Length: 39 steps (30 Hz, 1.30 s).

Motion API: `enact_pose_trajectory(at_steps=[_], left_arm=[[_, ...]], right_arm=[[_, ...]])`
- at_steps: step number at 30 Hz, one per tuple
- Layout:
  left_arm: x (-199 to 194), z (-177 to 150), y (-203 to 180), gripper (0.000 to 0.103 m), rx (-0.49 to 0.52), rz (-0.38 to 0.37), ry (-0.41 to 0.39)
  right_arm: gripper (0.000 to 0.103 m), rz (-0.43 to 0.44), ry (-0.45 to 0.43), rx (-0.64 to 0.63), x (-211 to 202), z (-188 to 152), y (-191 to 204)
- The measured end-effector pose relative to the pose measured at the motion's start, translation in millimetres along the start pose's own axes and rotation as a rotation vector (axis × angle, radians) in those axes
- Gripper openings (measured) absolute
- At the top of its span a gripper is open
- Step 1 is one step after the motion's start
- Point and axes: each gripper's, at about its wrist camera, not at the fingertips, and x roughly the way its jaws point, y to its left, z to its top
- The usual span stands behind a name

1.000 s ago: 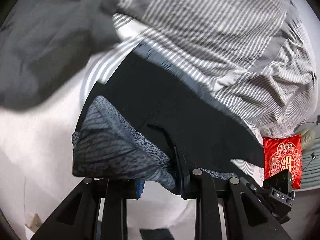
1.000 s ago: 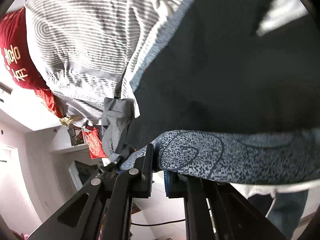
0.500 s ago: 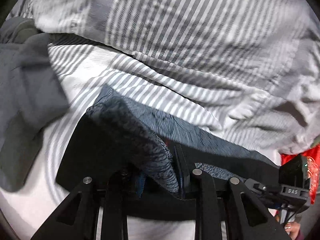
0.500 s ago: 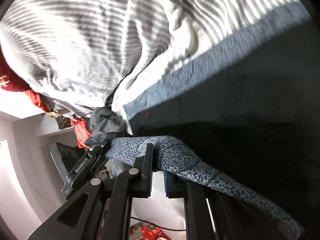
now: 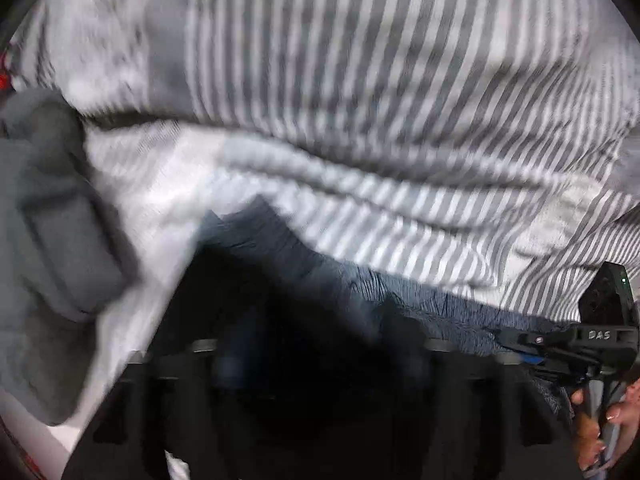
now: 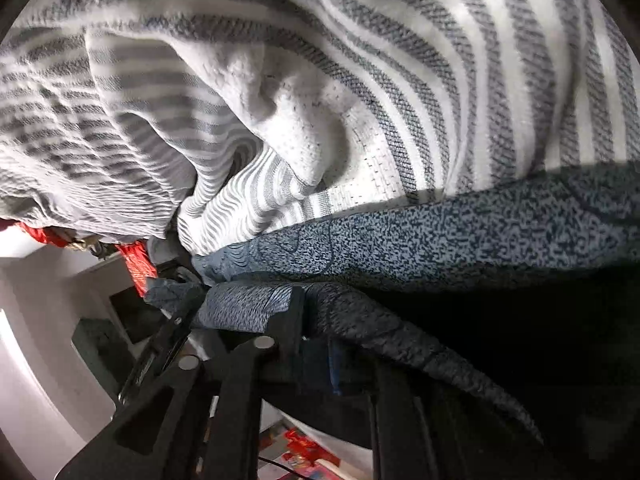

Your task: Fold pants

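A grey-and-white striped bedspread (image 5: 400,92) fills the space ahead of both claws, rumpled into folds, with a plain grey garment (image 5: 48,240) lying on it off to the left of the left claw. The dark pants (image 6: 500,320), with their blue-speckled waistband (image 6: 460,236), lie on the bedspread directly in front of the claws. The right claw (image 6: 316,340) is clenched on a fold of the waistband, while the left claw (image 5: 316,356) is blurred and dark, so I cannot tell its grip.
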Motion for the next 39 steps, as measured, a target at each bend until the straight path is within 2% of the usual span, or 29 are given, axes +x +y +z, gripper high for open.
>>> enact_pose_trajectory(at_steps=[2, 3, 5, 7, 10, 14, 16, 18, 19, 20, 24, 26, 29, 32, 37, 39], left_arm=[[-17, 0, 5, 0.075, 0.013, 0.007, -0.05], [-21, -2, 7, 0.075, 0.018, 0.011, -0.047], [-20, -4, 8, 0.075, 0.042, 0.037, -0.024], [-9, -11, 3, 0.075, 0.093, 0.096, 0.017], [9, -24, 4, 0.075, 0.095, 0.111, 0.057], [34, -49, 12, 0.075, 0.086, 0.187, 0.102], [33, -60, 17, 0.076, 0.066, 0.171, 0.06], [32, -64, 17, 0.076, 0.074, 0.183, 0.062], [31, -66, 16, 0.076, 0.084, 0.19, 0.061], [31, -67, 16, 0.076, 0.099, 0.198, 0.061], [27, -78, 18, 0.076, 0.115, 0.213, 0.048], [21, -79, 17, 0.076, 0.108, 0.229, 0.054], [11, -85, 10, 0.076, 0.136, 0.265, 0.052], [-8, -99, -4, 0.076, 0.173, 0.218, 0.056], [-31, -133, -39, 0.076, 0.257, 0.118, 0.072], [-42, -151, -60, 0.076, 0.288, 0.044, 0.094]], right_arm=[[0.085, 0.014, -0.014, -0.037, -12, 1, 10], [0.09, 0.015, -0.035, -0.06, -19, 0, 18], [0.09, -0.006, -0.084, -0.121, -38, -4, 34], [0.091, -0.024, -0.107, -0.163, -51, -14, 45], [0.091, -0.009, -0.061, -0.204, -53, -37, 50], [0.091, -0.047, 0.03, -0.216, -31, -58, 37], [0.09, -0.099, 0.037, -0.198, -27, -59, 16], [0.082, -0.093, 0.023, -0.167, -29, -51, -5], [0.074, -0.083, 0.009, -0.155, -32, -46, -11], [0.071, -0.067, 0.001, -0.141, -36, -41, -16], [0.072, -0.052, -0.015, -0.126, -52, -34, -14], [0.081, -0.051, -0.029, -0.156, -64, -41, -8], [0.082, -0.069, -0.069, -0.197, -81, -65, -1], [0.082, -0.099, -0.116, -0.173, -94, -97, -6], [0.082, -0.238, -0.275, -0.17, -124, -172, -18], [0.082, -0.295, -0.334, -0.146, -135, -204, -28]])
